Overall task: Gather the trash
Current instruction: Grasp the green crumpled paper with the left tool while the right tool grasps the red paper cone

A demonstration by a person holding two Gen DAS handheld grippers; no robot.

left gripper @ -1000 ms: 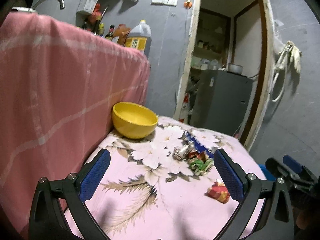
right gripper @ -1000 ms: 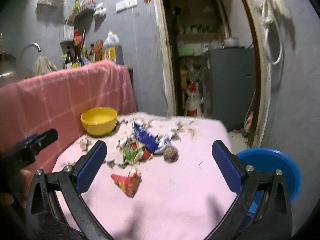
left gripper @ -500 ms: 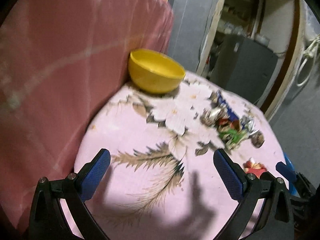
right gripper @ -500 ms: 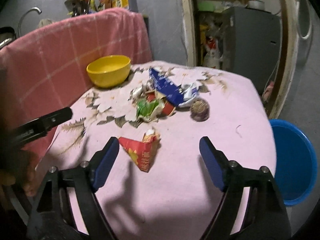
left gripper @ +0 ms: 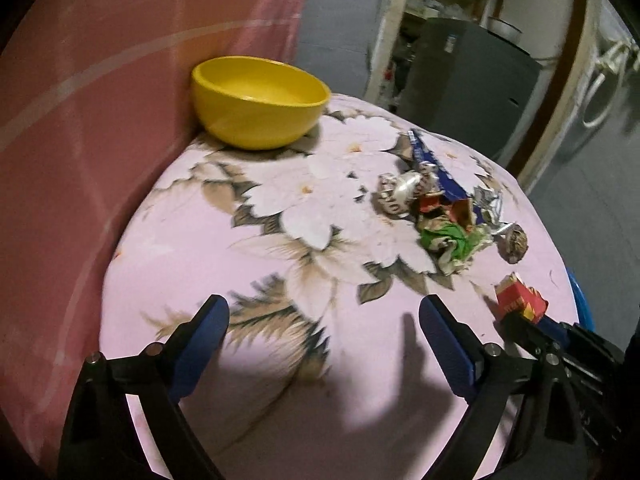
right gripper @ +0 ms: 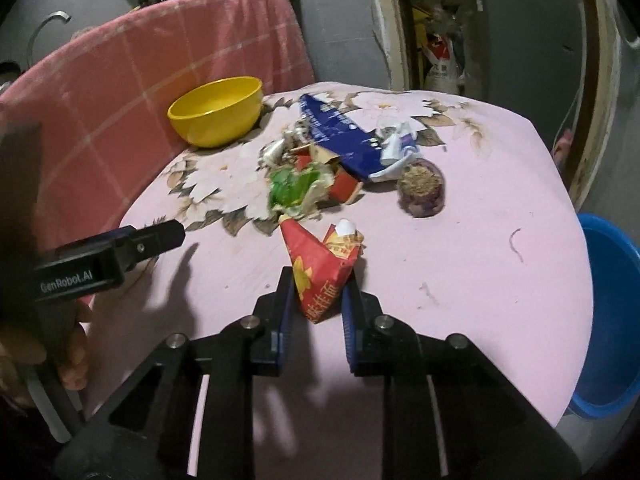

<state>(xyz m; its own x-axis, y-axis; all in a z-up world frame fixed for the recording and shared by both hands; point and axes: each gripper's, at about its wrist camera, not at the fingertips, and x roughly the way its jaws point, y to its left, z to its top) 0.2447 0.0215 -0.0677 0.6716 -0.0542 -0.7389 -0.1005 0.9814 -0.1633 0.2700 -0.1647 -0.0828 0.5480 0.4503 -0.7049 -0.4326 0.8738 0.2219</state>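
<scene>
A crumpled red wrapper (right gripper: pixel 316 256) lies on the pink floral tablecloth (right gripper: pixel 480 240). My right gripper (right gripper: pixel 318 284) is closing, and its blue pads press the wrapper's lower end from both sides. The left wrist view shows the same red wrapper (left gripper: pixel 518 300) at the tips of the right gripper (left gripper: pixel 532 318). Behind it sits a trash pile: a blue packet (right gripper: pixel 340 136), a green wrapper (right gripper: pixel 292 188), silver foil (right gripper: pixel 276 148) and a brown ball (right gripper: pixel 422 188). My left gripper (left gripper: pixel 323 308) hovers over bare cloth, its jaws wide and closing a little, nothing between them.
A yellow bowl (left gripper: pixel 260 100) stands at the table's far left against a pink checked cloth (right gripper: pixel 120 80). A blue bin (right gripper: pixel 612 320) sits below the table's right edge. A doorway with a grey cabinet (right gripper: pixel 520 32) lies beyond. A hand (right gripper: pixel 72 360) holds the left gripper.
Both grippers tipped downward and came closer to the table. The right jaws went from wide apart to closed around the red wrapper. The left jaws narrowed slightly.
</scene>
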